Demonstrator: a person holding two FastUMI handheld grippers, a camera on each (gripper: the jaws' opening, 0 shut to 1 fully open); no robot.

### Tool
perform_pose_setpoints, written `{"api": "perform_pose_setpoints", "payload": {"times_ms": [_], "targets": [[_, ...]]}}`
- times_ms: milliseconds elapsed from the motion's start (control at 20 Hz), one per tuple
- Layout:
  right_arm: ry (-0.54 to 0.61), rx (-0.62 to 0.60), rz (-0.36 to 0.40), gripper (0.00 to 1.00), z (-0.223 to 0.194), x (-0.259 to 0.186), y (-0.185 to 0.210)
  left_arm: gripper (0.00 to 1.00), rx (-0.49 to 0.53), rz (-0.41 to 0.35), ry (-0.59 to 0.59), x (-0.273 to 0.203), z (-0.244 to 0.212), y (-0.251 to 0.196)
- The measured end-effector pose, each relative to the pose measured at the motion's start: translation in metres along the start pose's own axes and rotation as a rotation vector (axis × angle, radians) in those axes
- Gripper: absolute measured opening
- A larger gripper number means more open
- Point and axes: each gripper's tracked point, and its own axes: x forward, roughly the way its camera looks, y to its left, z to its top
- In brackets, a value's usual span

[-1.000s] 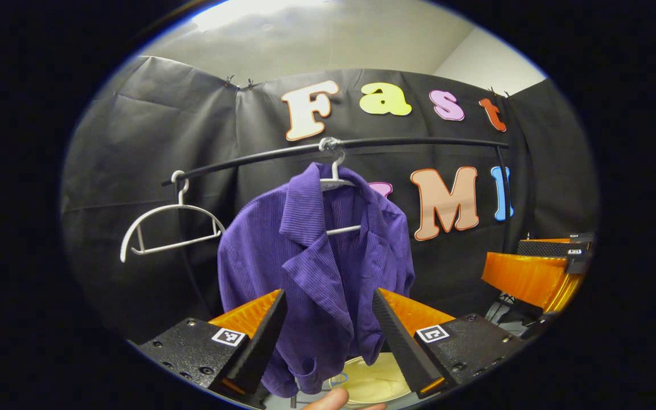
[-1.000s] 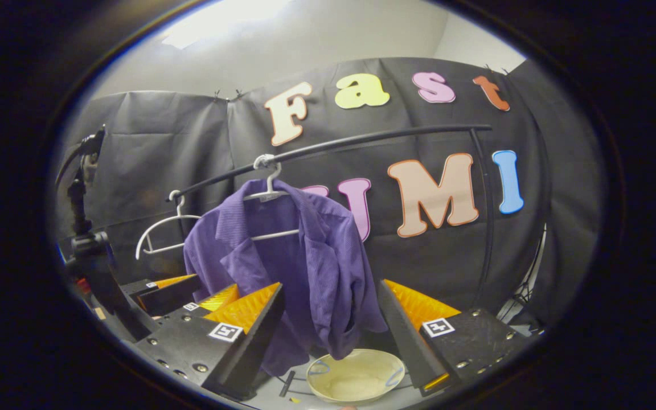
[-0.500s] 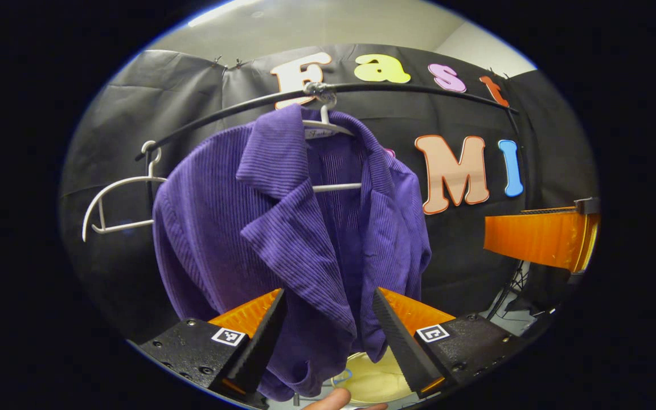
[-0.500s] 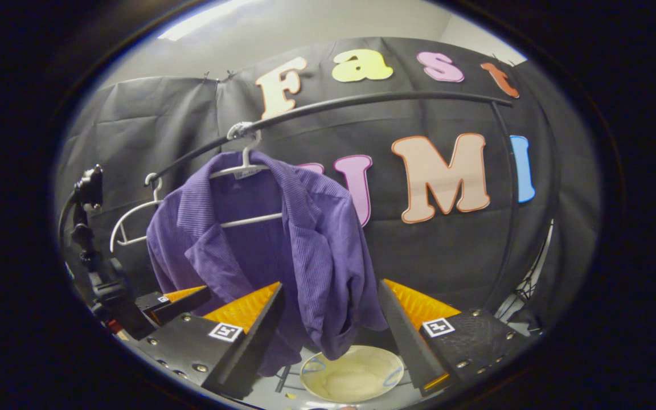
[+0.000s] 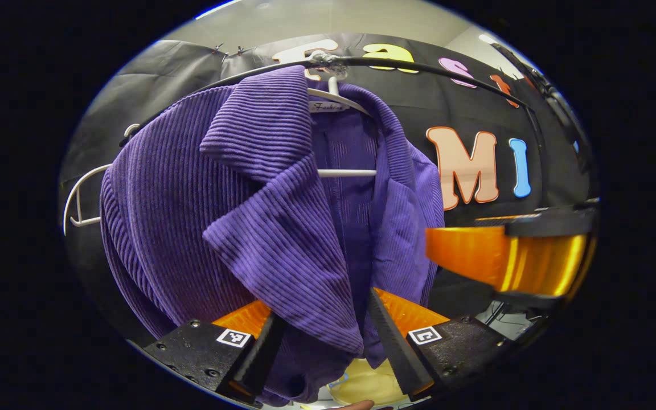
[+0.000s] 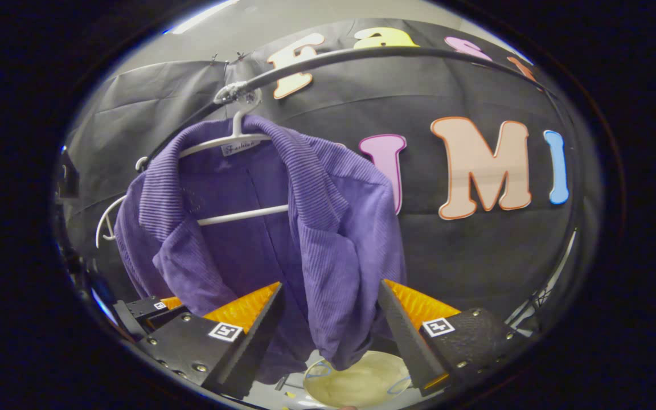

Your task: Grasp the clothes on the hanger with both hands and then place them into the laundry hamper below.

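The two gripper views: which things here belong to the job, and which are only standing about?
For the job: purple jacket; its white hanger; laundry hamper below; left gripper and right gripper, both open.

Standing about: empty white hanger; black rail.

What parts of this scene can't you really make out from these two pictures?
- Laundry hamper: in the right gripper view its pale rim is partly covered by the purple jacket and the right gripper; its depth stays unseen.
- Hanger shoulders: in the left gripper view the jacket's collar drapes over them.
- Second hanger: the jacket's sleeve hides most of it in the left gripper view.
- Left gripper: whether its open fingers touch the cloth is unclear.
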Motion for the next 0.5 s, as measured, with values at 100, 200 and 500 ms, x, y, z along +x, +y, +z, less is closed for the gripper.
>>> {"api": "perform_pose_setpoints", "payload": {"times_ms": [100, 200, 500], "targets": [[0.012, -0.005, 0.005, 0.99, -0.004, 0.019, 0.004, 0.80, -0.014, 0.002, 0.002, 0.006, 0.001, 0.006], [0.020, 0.003, 0.007, 0.94, -0.003, 0.037, 0.008, 0.77, -0.040, 0.004, 0.013, 0.008, 0.001, 0.011], [-0.007, -0.026, -0.055, 0.99, 0.002, 0.068, 0.010, 0.44, -0.044, 0.003, -0.040, 0.010, 0.015, 0.019]]}}
